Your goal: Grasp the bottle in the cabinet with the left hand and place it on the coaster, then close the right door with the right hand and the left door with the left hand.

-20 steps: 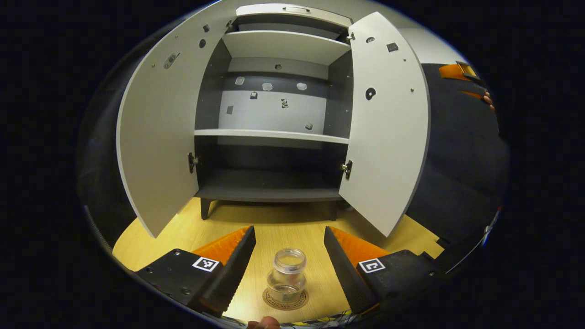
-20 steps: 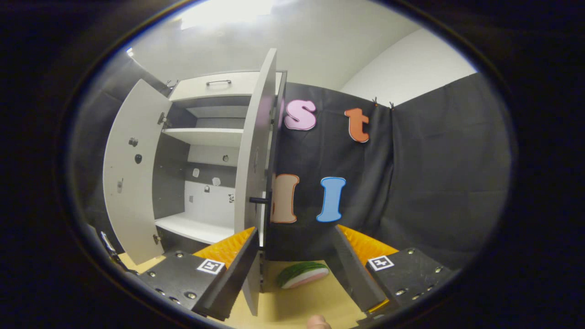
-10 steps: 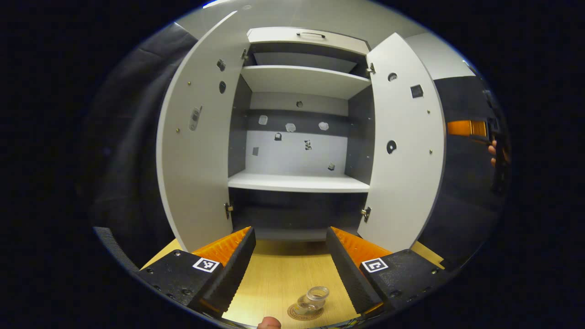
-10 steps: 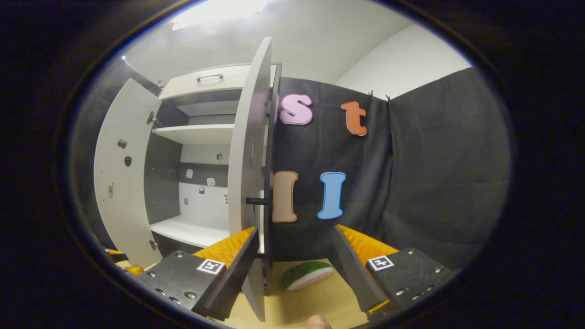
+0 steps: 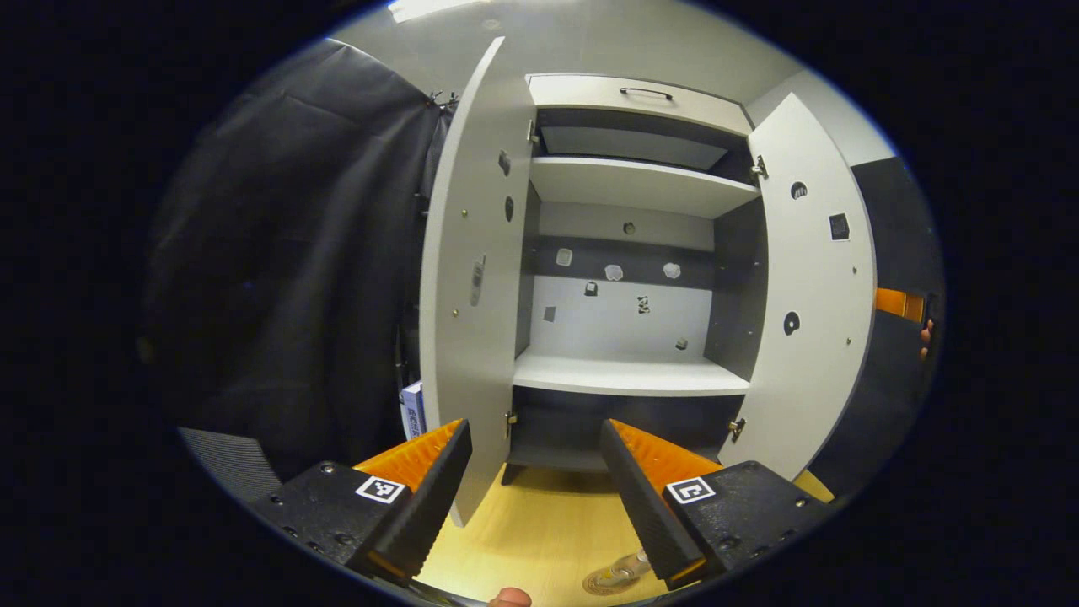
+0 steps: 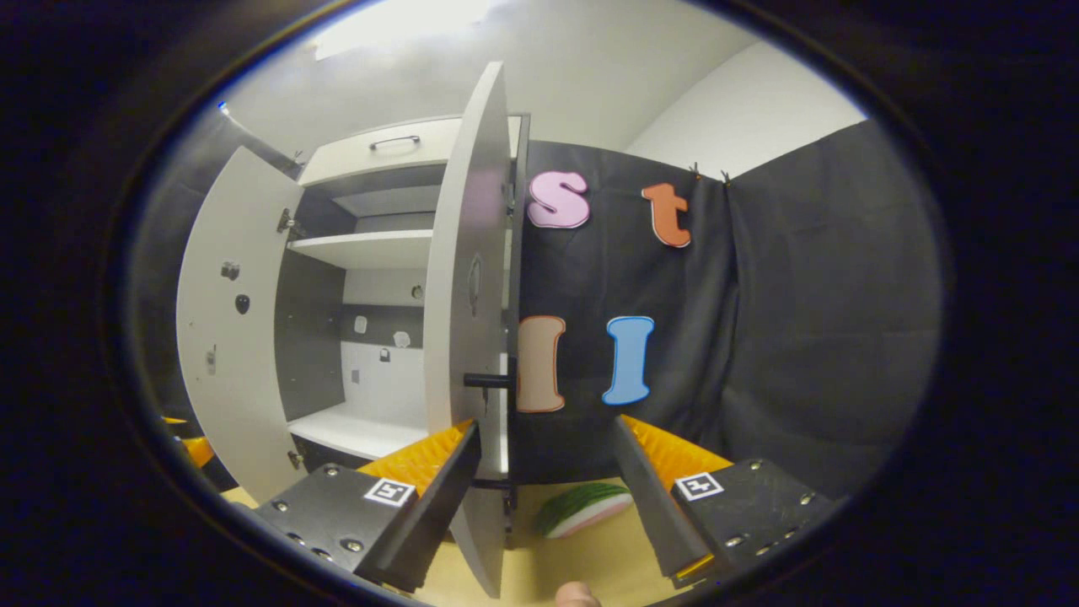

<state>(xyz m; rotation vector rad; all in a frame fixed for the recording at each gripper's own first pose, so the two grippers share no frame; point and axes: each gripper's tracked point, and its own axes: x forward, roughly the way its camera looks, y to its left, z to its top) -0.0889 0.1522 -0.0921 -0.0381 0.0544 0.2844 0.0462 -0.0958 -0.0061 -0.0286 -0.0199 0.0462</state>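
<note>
Between the right gripper (image 6: 546,472) fingers, spread wide and holding nothing, stands the thin edge of the right door (image 6: 468,320), a stiff, smooth grey panel that should swing lightly if pushed on its flat outer face or taken by its black bar handle (image 6: 489,381). The left gripper (image 5: 534,472) is equally open and empty beside the left door (image 5: 468,287). The small clear bottle (image 5: 634,563), hard, light and likely slippery, sits on the round coaster (image 5: 609,580) on the pale wooden table (image 5: 539,539).

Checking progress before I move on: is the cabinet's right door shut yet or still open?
Open. In the right gripper view the right door stands edge-on, swung out from the cabinet, shelves exposed; the open right tongs sit beside it.
</note>
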